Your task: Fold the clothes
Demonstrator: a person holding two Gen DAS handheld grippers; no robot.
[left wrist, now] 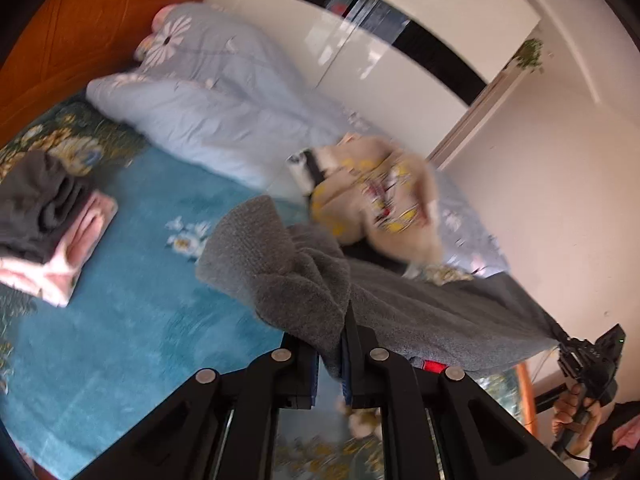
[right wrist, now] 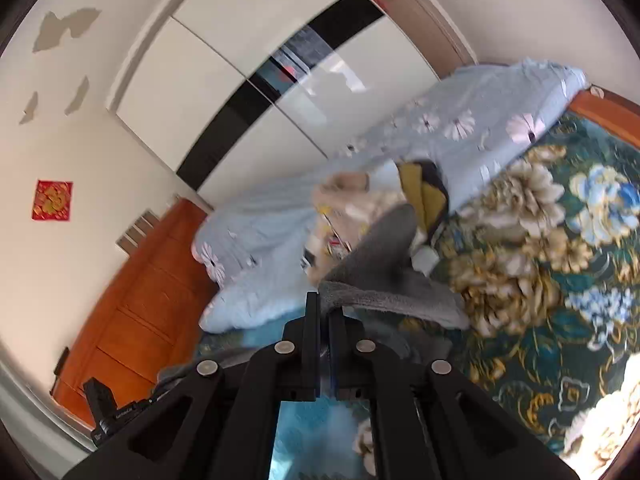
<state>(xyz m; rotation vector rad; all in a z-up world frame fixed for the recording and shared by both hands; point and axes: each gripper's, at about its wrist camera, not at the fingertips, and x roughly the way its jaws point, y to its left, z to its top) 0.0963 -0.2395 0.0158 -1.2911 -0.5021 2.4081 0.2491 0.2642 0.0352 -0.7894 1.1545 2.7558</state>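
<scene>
Both hand-held grippers, L point(left wrist: 330, 344) + R point(right wrist: 324, 320), clamped on gray towel point(left wrist: 420, 312) edge, stretched taut above bed point(left wrist: 140, 320) for folding; folded stack point(left wrist: 60, 240) parked aside.

Your left tool point(left wrist: 330, 344) and right tool point(right wrist: 324, 320) each pinched an edge of the garment point(left wrist: 420, 320), which hung stretched between them above the bed point(left wrist: 140, 320). On the bed to your left sat a folded stack point(left wrist: 52, 236). Behind the garment lay a heap of clothes point(left wrist: 376, 200), the quilt point(left wrist: 208, 96) behind that, the wardrobe point(right wrist: 224, 92) beyond.
</scene>
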